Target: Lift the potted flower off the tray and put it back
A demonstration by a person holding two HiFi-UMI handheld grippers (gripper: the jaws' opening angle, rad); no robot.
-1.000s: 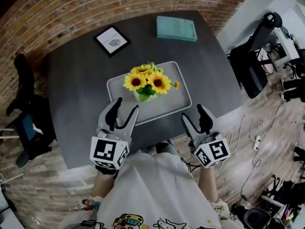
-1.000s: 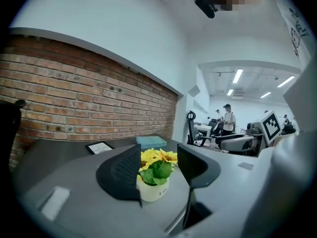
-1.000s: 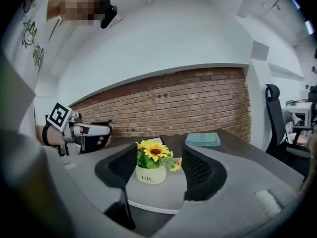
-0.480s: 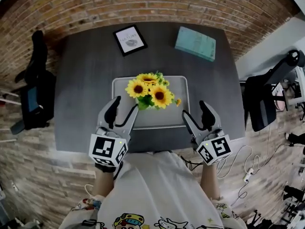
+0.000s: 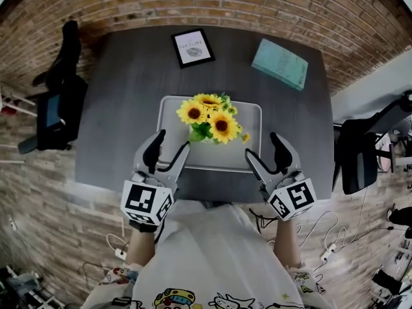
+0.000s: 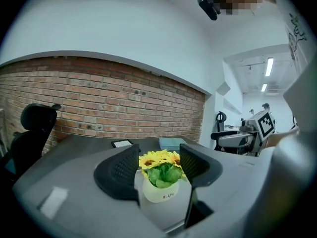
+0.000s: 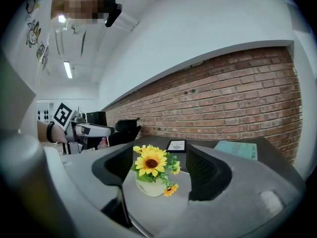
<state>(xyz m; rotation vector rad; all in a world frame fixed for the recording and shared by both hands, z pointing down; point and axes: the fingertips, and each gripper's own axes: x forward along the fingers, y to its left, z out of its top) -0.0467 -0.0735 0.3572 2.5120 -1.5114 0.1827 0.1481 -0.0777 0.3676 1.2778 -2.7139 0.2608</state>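
Approach step: potted flower (image 5: 209,118) upright on the tray (image 5: 248,154), mid-table; left gripper (image 5: 171,143) and right gripper (image 5: 262,145) near its near edge, jaws just opened wide, seemingly holding nothing; next, reach farther and close around it.

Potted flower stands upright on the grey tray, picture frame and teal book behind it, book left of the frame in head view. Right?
No: the head view shows the teal book right of the picture frame, not left. The rest holds: the potted flower stands upright on the grey tray, with both behind it.
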